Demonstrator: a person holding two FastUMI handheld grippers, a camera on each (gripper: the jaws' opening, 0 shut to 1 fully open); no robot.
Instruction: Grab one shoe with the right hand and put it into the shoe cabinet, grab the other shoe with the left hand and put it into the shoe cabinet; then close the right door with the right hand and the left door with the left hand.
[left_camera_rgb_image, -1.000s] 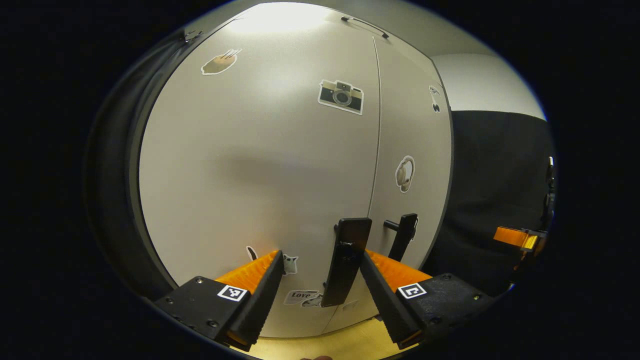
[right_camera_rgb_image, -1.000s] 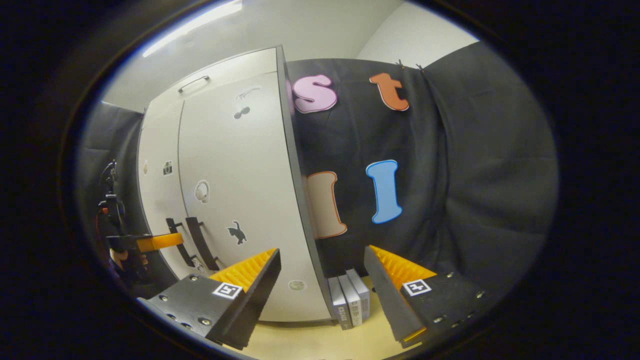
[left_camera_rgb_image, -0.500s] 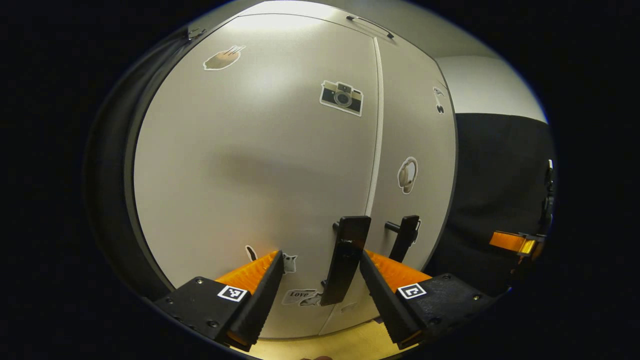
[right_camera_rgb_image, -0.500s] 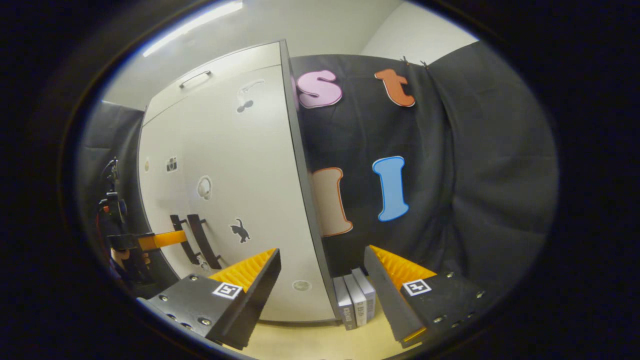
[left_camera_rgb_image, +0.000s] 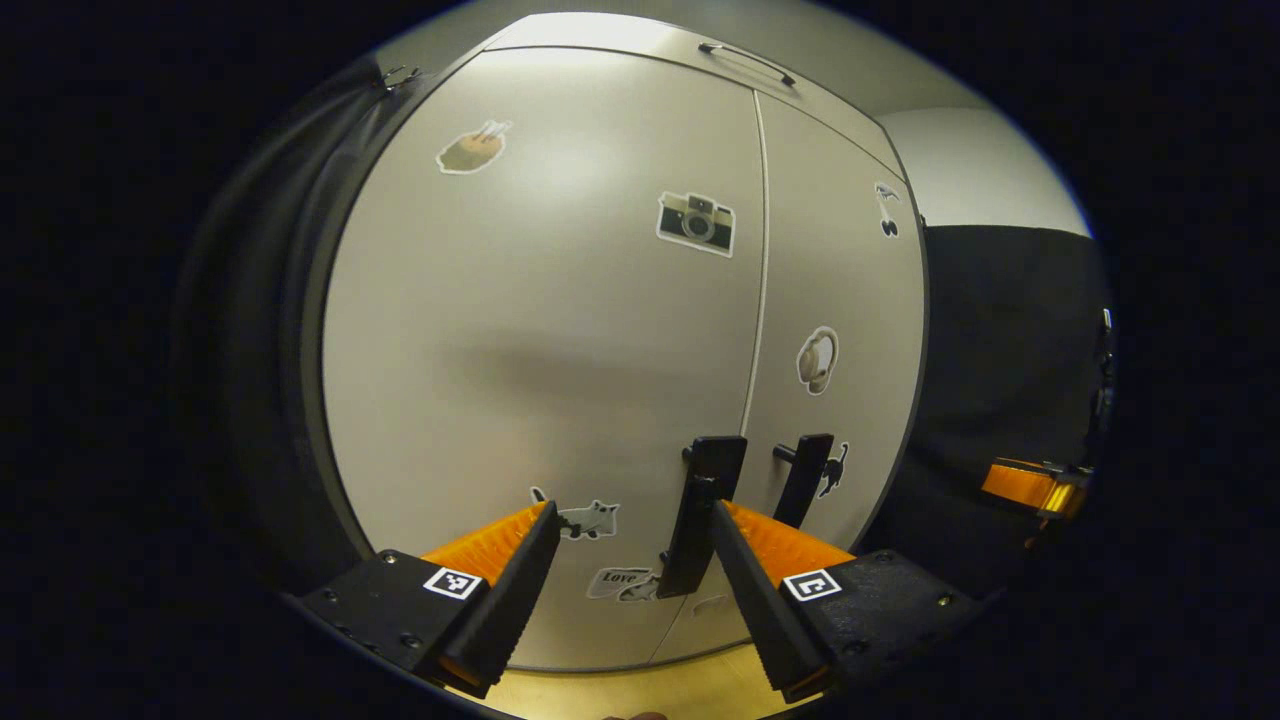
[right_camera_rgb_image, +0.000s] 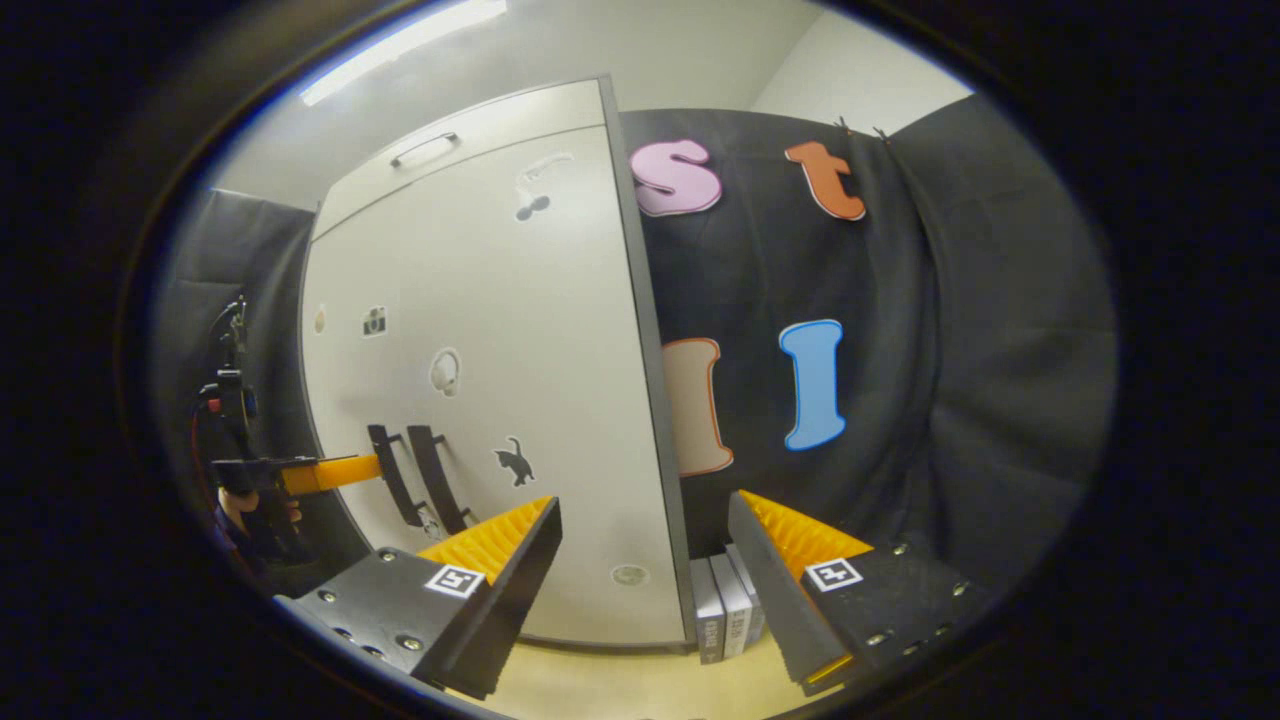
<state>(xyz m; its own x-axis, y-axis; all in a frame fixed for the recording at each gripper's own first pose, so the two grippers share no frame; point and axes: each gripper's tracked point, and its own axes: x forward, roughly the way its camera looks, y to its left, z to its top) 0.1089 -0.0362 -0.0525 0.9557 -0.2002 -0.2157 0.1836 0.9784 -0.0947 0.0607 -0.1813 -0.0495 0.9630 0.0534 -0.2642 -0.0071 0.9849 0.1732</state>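
Pale grey and covered in stickers, the shoe cabinet (left_camera_rgb_image: 560, 330) stands with its left door (left_camera_rgb_image: 540, 350) and right door (left_camera_rgb_image: 840, 300) both flush. The left hand-held gripper (left_camera_rgb_image: 625, 560) is spread wide and holds nothing; the left door's black handle (left_camera_rgb_image: 700, 515) stands between its fingers, contact unclear. It has backed off since a second ago, so the cabinet looks smaller. The right hand-held gripper (right_camera_rgb_image: 645, 560), equally spread and empty, points level past the cabinet's right edge toward some grey boxes (right_camera_rgb_image: 725, 610) on the floor.
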